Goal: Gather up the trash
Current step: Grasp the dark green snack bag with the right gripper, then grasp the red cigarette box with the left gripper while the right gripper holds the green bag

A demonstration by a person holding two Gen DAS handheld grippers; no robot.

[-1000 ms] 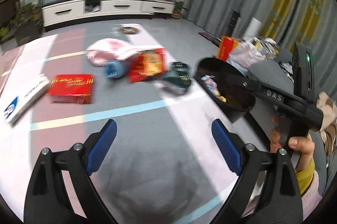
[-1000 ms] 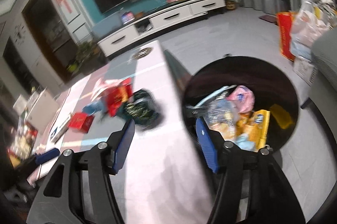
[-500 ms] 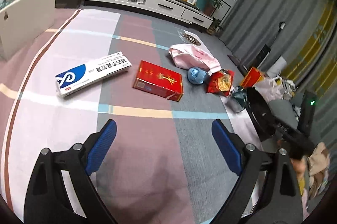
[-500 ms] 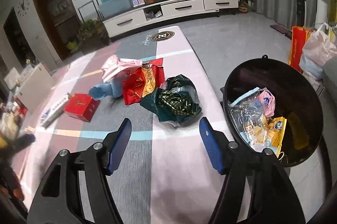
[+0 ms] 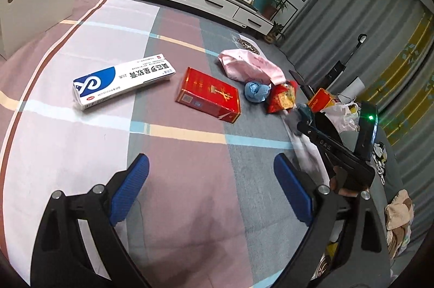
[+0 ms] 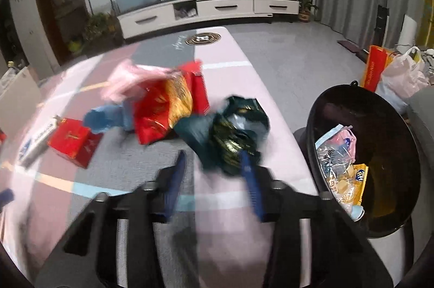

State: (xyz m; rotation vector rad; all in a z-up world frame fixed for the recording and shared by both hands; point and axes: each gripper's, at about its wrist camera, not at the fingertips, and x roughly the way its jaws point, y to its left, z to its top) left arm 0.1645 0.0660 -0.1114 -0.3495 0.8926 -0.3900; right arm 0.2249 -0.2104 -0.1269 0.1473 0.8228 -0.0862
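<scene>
The right gripper (image 6: 214, 166) has just been narrowing its jaws around the near edge of the dark green wrapper (image 6: 233, 133), though blur hides whether the pads press it. At three o'clock stands the black bin (image 6: 379, 125). The left gripper (image 5: 211, 179) gapes empty, the red box (image 5: 208, 95) at twelve.

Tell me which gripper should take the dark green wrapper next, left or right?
Right. The right gripper is at the dark green wrapper, jaws just closing, with the black bin beside it. The left gripper hangs open over bare mat, well short of the trash.
</scene>
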